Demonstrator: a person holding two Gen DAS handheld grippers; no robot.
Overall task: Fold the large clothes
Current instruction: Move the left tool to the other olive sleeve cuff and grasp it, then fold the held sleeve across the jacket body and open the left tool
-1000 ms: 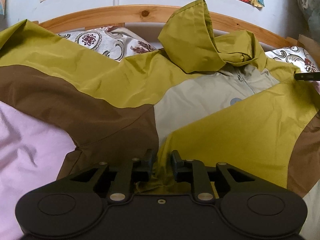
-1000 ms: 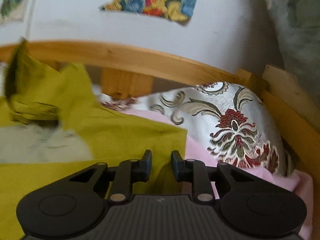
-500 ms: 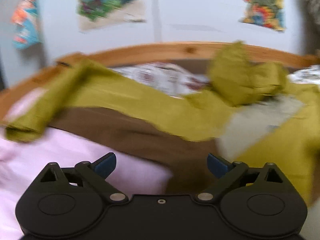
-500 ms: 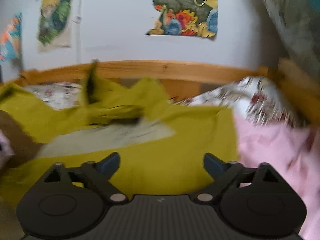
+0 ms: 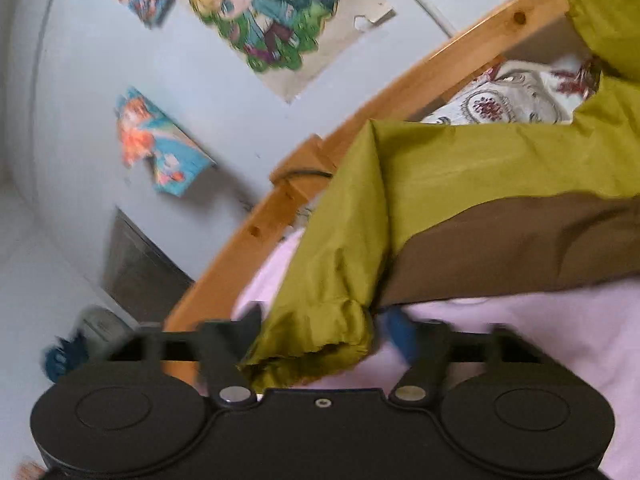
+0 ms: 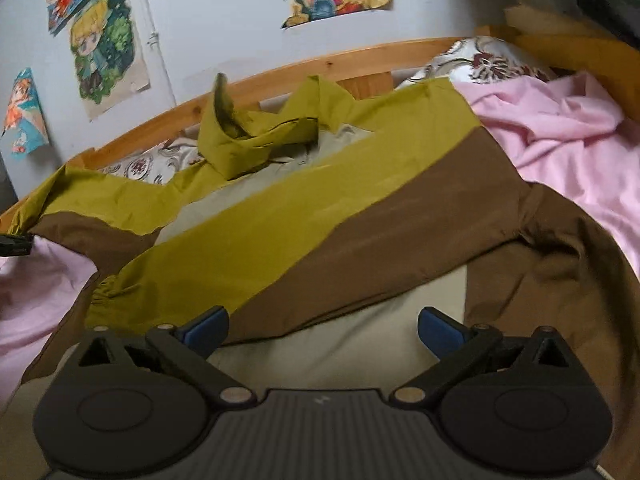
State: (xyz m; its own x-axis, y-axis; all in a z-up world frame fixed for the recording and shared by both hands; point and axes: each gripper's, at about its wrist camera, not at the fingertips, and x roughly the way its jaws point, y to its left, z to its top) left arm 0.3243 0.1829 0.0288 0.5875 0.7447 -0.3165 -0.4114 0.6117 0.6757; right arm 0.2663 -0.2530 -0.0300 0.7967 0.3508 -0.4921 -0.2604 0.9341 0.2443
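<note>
A hooded jacket (image 6: 304,208) in olive, brown and beige lies spread on a bed with a pink sheet (image 6: 568,144). Its right sleeve is folded across the chest, cuff (image 6: 104,296) at the left. My right gripper (image 6: 322,330) is open and empty, just above the beige hem. In the left wrist view the other sleeve (image 5: 460,184) stretches toward the bed's left corner. Its gathered cuff (image 5: 320,340) lies between the jaws of my left gripper (image 5: 324,328), which stand open around it.
A curved wooden headboard (image 6: 360,56) runs behind the bed, with patterned pillows (image 6: 484,60) against it. Posters (image 5: 264,20) hang on the pale wall. A grey heater or box (image 5: 140,264) stands beyond the bed's left corner.
Both grippers let go of the jacket and opened. The left one swung left to the outstretched sleeve's cuff. The right one pulled back toward the hem.
</note>
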